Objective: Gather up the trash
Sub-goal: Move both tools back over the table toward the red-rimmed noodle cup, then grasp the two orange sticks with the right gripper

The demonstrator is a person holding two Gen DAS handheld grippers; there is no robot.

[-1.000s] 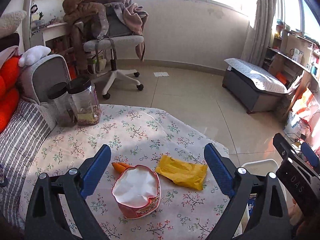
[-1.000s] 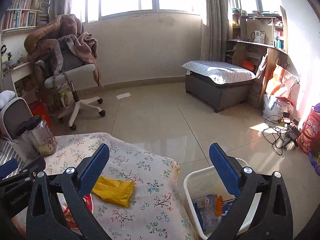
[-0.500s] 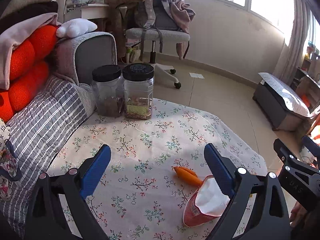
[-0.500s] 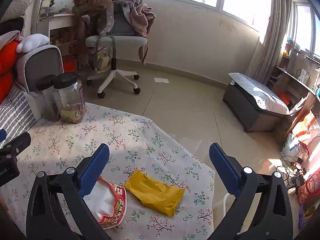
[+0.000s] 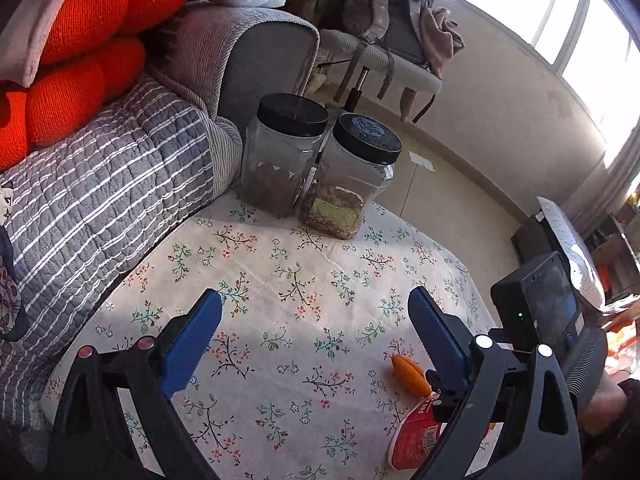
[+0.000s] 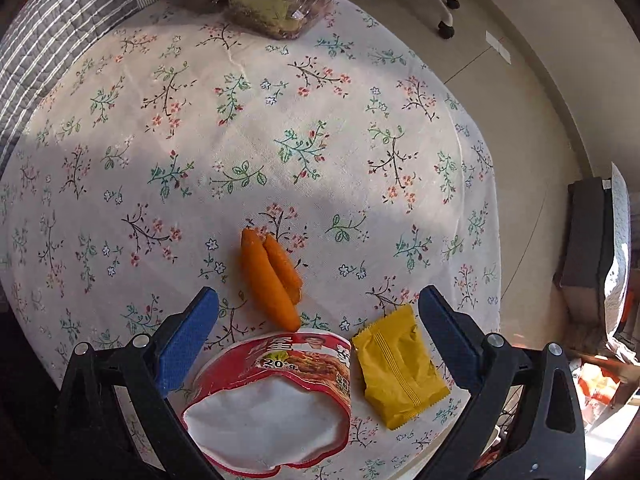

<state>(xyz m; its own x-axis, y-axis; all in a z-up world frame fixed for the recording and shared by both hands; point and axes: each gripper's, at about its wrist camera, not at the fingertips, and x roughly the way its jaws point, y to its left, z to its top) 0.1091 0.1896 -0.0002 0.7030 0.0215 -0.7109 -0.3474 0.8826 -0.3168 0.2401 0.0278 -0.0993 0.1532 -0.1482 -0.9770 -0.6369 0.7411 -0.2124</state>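
A crumpled red instant-noodle cup [image 6: 272, 404] lies on its side on the floral tablecloth [image 6: 280, 128], between the open jaws of my right gripper [image 6: 318, 320], which hovers just above it. A yellow snack wrapper [image 6: 396, 368] lies right of the cup. An orange peel piece [image 6: 270, 280] lies just beyond the cup. My left gripper [image 5: 314, 322] is open and empty over the table's left part; its view shows the peel [image 5: 408, 374] and the cup [image 5: 416, 436] at lower right, partly behind its right finger.
Two clear jars with black lids [image 5: 286, 160] [image 5: 352, 176] stand at the table's far edge. A grey striped sofa [image 5: 100, 184] with orange cushions [image 5: 72, 80] borders the table on the left. An office chair [image 5: 384, 56] stands on the floor beyond.
Both grippers swung left and tilted down. My right gripper dropped close over the noodle cup. The white bin left its view. My left gripper moved left, toward the sofa side.
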